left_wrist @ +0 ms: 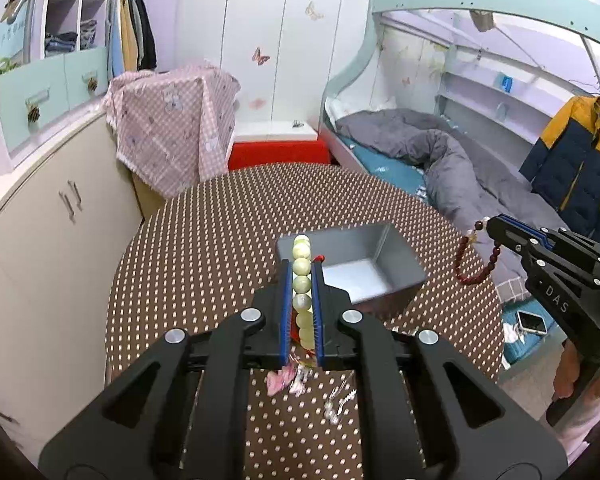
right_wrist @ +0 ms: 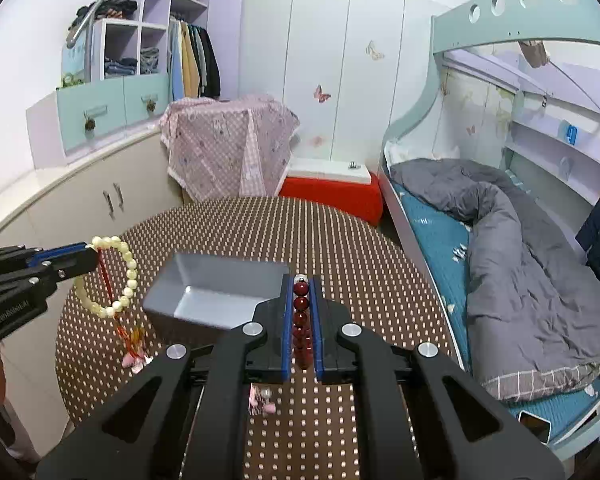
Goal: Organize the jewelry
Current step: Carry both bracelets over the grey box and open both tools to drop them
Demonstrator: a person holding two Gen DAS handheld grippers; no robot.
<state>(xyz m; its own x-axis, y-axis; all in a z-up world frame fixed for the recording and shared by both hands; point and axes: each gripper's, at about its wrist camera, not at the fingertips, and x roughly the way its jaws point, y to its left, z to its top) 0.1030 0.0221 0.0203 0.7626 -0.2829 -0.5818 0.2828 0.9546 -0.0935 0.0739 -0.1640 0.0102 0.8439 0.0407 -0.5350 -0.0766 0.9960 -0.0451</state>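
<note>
My left gripper (left_wrist: pixel 301 270) is shut on a pale green bead bracelet (left_wrist: pixel 302 280), held in the air just before the grey box (left_wrist: pixel 364 276). In the right wrist view that bracelet (right_wrist: pixel 120 276) hangs as a loop from the left gripper (right_wrist: pixel 94 258), with a red cord and tassel below. My right gripper (right_wrist: pixel 301 280) is shut on a dark red bead bracelet (right_wrist: pixel 301 320), also raised, near the box's (right_wrist: pixel 216 288) right front corner. The left wrist view shows the red bracelet (left_wrist: pixel 474 256) dangling from the right gripper (left_wrist: pixel 490 224), right of the box. The box looks empty.
The box sits on a round table with a brown dotted cloth (left_wrist: pixel 220 248). Small pink and clear trinkets (left_wrist: pixel 292 380) lie on the cloth below the grippers. A bed with a grey duvet (right_wrist: pixel 520 264) stands to the right, white cabinets (left_wrist: pixel 40 240) to the left.
</note>
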